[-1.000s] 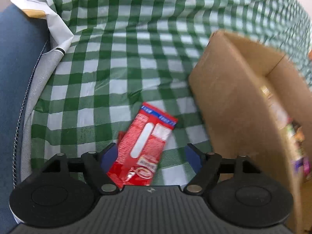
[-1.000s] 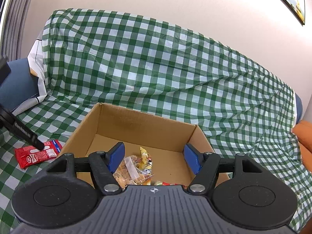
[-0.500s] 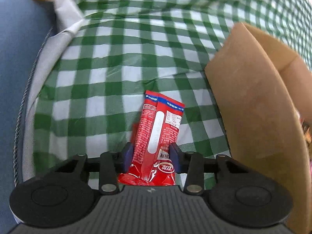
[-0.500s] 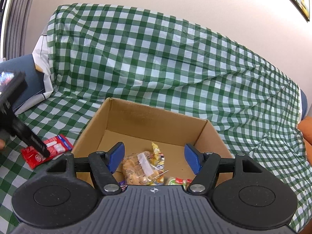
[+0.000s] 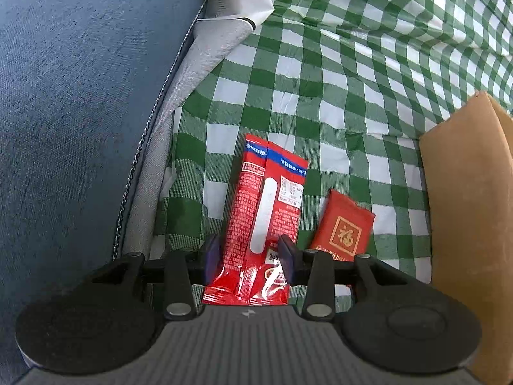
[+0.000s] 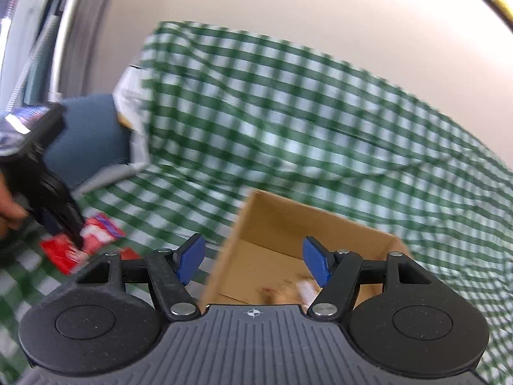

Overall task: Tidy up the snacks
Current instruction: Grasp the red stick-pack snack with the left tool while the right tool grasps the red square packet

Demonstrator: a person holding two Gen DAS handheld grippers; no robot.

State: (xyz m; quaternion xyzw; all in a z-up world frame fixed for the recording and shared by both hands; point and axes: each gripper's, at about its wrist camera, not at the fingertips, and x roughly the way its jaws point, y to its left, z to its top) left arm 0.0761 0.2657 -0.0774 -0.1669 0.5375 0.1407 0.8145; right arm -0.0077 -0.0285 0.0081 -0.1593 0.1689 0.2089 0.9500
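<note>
Lifted red snack packet (image 5: pixel 263 221) clamped in left hand-held gripper (image 5: pixel 250 253), cardboard box (image 5: pixel 465 211) edge rightward — right hand-held gripper (image 6: pixel 253 260) wide

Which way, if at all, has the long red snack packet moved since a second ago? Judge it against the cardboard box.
Yes. The long red snack packet, clamped in the left gripper, has moved left, away from the cardboard box, uncovering a small red packet.

We counted two red packets: one long snack packet (image 5: pixel 266 211) and one small red packet with a gold emblem (image 5: pixel 344 227). We saw one cardboard box (image 6: pixel 307 227), one checked cloth (image 5: pixel 336 73), one blue cushion (image 5: pixel 80 96) and two grippers (image 5: pixel 250 255) (image 6: pixel 253 256).
</note>
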